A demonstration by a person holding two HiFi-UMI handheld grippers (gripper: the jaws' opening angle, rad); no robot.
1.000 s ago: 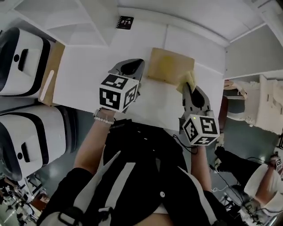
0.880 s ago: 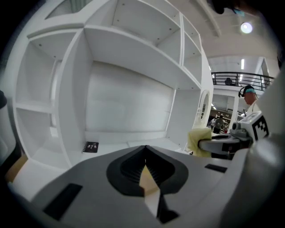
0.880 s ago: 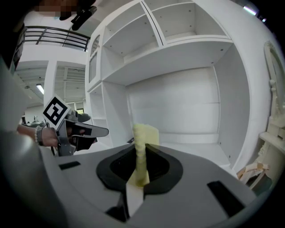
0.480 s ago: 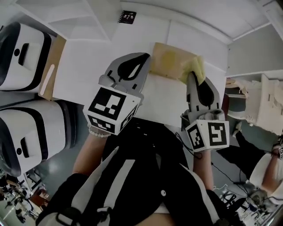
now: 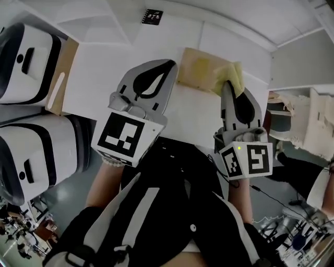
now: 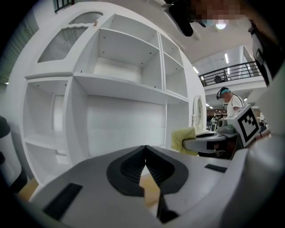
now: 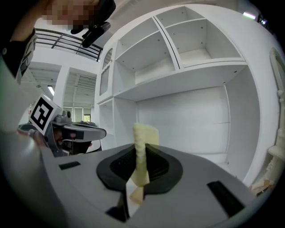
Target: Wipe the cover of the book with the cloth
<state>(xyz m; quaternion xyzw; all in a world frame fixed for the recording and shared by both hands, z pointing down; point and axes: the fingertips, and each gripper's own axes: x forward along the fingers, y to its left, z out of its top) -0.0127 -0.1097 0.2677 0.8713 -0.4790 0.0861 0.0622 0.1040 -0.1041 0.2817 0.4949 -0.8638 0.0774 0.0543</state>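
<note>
The right tool [image 5: 227, 84] clamps the cloth [image 5: 233, 74] above the book [image 5: 197, 70] lying on the worktop [image 5: 104, 70], the left tool [image 5: 168, 64] is clenched empty, and wiping looks either finished or unstarted.

Book [image 5: 198, 70] on table [image 5: 104, 78], toward far right. Cloth [image 5: 235, 75] over book's right edge, between jaws of right gripper [image 5: 228, 86]. Left gripper [image 5: 168, 65] just left of book. Marker card [image 5: 152, 16] behind, near table's far edge.
</note>
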